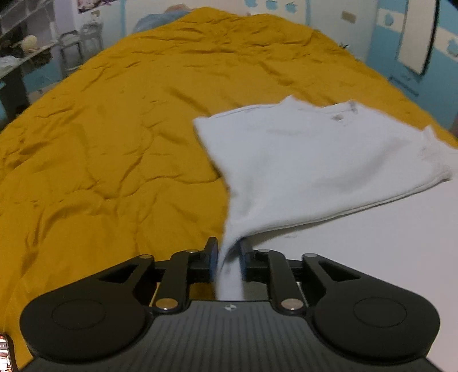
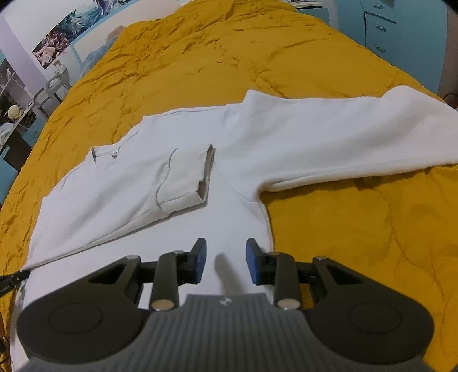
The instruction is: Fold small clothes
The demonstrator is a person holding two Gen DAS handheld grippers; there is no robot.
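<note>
A white T-shirt (image 1: 315, 160) lies on a mustard-yellow bedspread (image 1: 114, 128). My left gripper (image 1: 227, 251) is shut on the shirt's left side and lifts that part over the body; cloth is pinched between its blue pads. In the right wrist view the shirt (image 2: 177, 183) shows its left part folded over, the folded sleeve's cuff (image 2: 204, 174) in the middle and the collar at the left. The other sleeve (image 2: 343, 134) stretches out to the right. My right gripper (image 2: 226, 257) is open above the shirt's lower body, holding nothing.
The yellow bedspread (image 2: 357, 243) reaches in all directions around the shirt. Shelves and a chair (image 1: 71, 45) stand at the far left beyond the bed. Blue drawers (image 2: 383, 25) stand at the far right. The left gripper's tip (image 2: 11, 282) shows at the right wrist view's left edge.
</note>
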